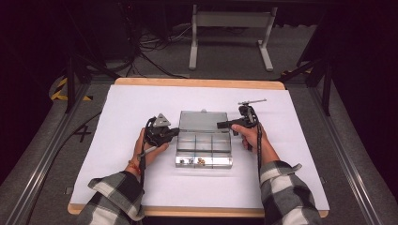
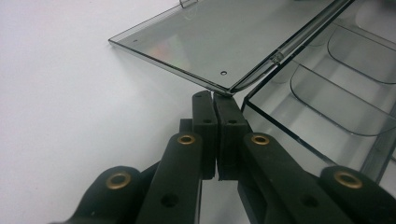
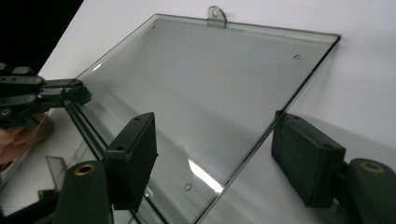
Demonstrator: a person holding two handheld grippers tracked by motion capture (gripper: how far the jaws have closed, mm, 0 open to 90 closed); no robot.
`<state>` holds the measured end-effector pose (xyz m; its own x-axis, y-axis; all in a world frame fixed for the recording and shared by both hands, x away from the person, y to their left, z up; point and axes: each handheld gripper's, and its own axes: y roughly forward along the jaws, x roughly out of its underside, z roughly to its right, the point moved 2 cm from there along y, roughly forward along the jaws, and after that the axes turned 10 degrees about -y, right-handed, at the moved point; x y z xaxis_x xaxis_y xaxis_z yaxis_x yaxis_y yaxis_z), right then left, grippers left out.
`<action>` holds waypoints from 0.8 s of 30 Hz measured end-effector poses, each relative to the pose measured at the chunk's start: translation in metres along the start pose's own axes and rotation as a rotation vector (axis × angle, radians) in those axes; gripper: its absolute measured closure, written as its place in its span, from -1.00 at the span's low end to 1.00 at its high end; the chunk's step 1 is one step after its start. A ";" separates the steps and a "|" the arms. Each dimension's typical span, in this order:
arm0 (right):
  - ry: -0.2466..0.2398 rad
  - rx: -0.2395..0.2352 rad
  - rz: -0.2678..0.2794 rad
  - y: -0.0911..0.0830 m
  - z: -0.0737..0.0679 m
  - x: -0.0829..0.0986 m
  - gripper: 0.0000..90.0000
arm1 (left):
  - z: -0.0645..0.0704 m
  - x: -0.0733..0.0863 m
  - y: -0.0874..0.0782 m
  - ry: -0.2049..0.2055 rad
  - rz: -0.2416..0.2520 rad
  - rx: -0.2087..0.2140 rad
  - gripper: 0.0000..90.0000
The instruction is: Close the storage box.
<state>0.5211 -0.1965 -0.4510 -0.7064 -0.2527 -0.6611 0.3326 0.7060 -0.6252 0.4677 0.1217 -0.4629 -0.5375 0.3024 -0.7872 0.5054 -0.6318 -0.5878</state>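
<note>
Lid open, box at risk of sliding.
Your left claw [image 2: 215, 135] is pinched empty at the box [image 1: 204, 145] corner; your right claw [image 3: 215, 163], wide, straddles the lid [image 3: 201, 102] — push and it skids.

Glossy clear plastic box [image 1: 204, 145] and lid [image 3: 205, 102]; matt white paper sheet [image 1: 131, 108] over wooden table [image 1: 197, 83].

Open lid [image 3: 201, 98] lying flat between right jaws; box [image 2: 336, 93] right of left jaws, lid corner just ahead of their tips, all on counter [image 1: 126, 108].
</note>
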 end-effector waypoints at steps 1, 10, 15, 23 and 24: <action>0.006 -0.002 -0.002 0.000 -0.001 0.000 -0.29 | 0.000 0.000 0.000 0.000 0.000 0.000 0.96; 0.040 -0.032 -0.006 -0.001 -0.002 0.002 -0.21 | 0.000 0.000 0.000 -0.003 -0.005 -0.002 0.96; 0.039 -0.036 0.008 -0.003 -0.003 0.003 -0.12 | 0.000 0.000 0.000 -0.001 -0.004 -0.002 0.96; -0.015 -0.005 0.041 -0.011 -0.008 0.002 0.12 | 0.000 -0.001 -0.004 0.025 0.001 -0.012 0.88; -0.019 -0.001 0.049 -0.012 -0.009 0.001 0.16 | -0.001 -0.002 -0.004 0.019 -0.001 -0.007 0.87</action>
<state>0.5108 -0.1995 -0.4409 -0.6776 -0.2305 -0.6984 0.3655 0.7186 -0.5917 0.4674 0.1248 -0.4592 -0.5251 0.3169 -0.7898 0.5091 -0.6267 -0.5900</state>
